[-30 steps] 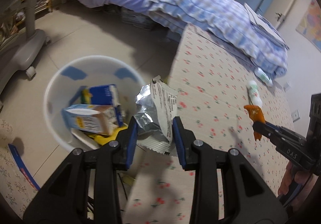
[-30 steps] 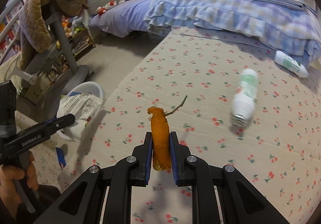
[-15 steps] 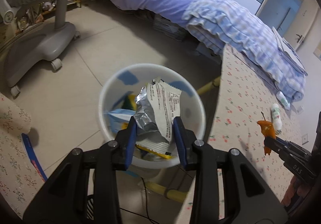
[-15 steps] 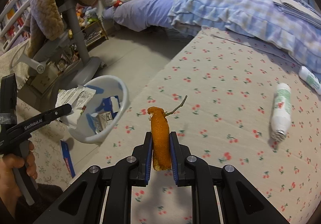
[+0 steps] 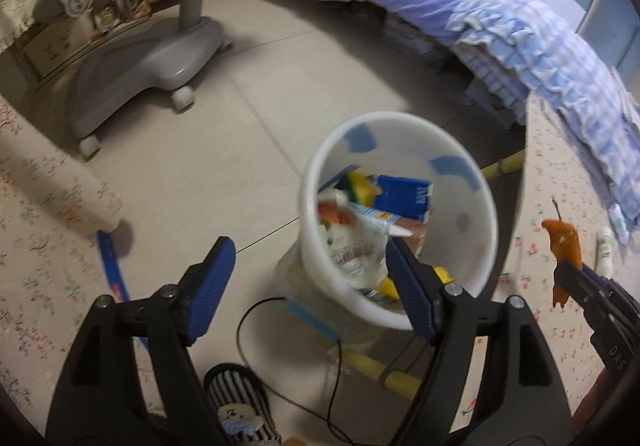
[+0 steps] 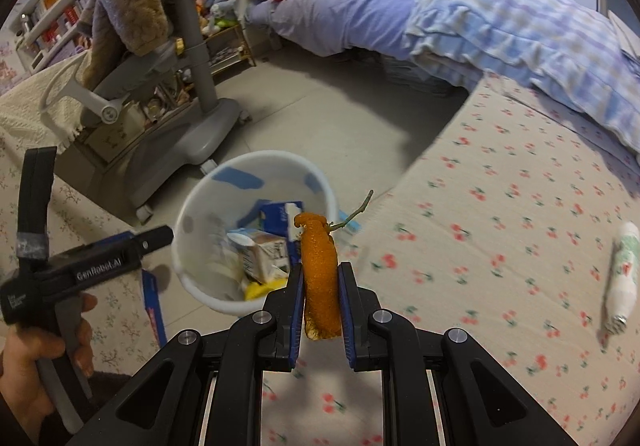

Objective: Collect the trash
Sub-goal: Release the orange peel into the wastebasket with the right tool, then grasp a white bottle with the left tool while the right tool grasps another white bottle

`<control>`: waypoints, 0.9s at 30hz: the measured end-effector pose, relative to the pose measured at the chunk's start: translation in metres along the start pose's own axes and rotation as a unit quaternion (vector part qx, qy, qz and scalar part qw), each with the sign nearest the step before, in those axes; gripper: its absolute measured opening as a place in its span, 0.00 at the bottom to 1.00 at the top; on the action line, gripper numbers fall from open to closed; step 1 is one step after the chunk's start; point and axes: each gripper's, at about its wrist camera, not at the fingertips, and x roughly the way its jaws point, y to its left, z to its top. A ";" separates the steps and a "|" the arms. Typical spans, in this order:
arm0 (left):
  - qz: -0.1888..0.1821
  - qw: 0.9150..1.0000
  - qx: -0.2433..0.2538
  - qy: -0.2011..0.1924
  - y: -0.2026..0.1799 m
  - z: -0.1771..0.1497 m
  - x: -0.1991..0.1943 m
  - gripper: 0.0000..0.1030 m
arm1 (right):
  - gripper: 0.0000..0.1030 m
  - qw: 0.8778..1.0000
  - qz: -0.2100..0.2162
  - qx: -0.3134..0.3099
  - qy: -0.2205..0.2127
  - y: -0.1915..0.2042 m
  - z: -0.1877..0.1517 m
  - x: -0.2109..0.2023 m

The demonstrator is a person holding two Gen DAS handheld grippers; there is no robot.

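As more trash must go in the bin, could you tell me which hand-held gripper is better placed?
Right hand-held gripper: shut on the orange peel, beside the white bin. The left just opened and holds nothing.

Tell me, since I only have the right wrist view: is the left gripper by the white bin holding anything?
Observer: No. The left wrist view shows the left gripper has just been opening. Its jaws stand wide apart with nothing between them.
Operator: What's uppermost in the bin? It's a blur here.
Observer: A silver-and-white wrapper, also blurred, sits inside the white bin.
Operator: Is there anything on the floor near the bin that my view cuts off?
Observer: Yes, a black cable loops across the floor, and a striped slipper lies just below it in the picture.
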 end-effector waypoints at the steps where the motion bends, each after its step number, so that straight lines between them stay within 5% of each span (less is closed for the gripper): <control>1: 0.003 1.000 -0.002 0.001 0.002 -0.001 0.000 0.79 | 0.17 1.000 0.002 -0.001 0.002 0.003 0.002 0.004; 15: 0.013 1.000 -0.010 0.009 0.006 0.000 0.002 0.81 | 0.20 0.999 0.028 0.022 0.004 0.005 0.017 0.040; 20: 0.013 1.000 -0.008 0.010 0.005 -0.001 0.003 0.81 | 0.66 0.998 0.037 0.051 -0.018 -0.004 0.019 0.034; 27: 0.008 1.000 -0.006 0.009 0.002 -0.002 0.001 0.81 | 0.67 0.997 0.032 0.057 -0.031 -0.010 0.021 0.018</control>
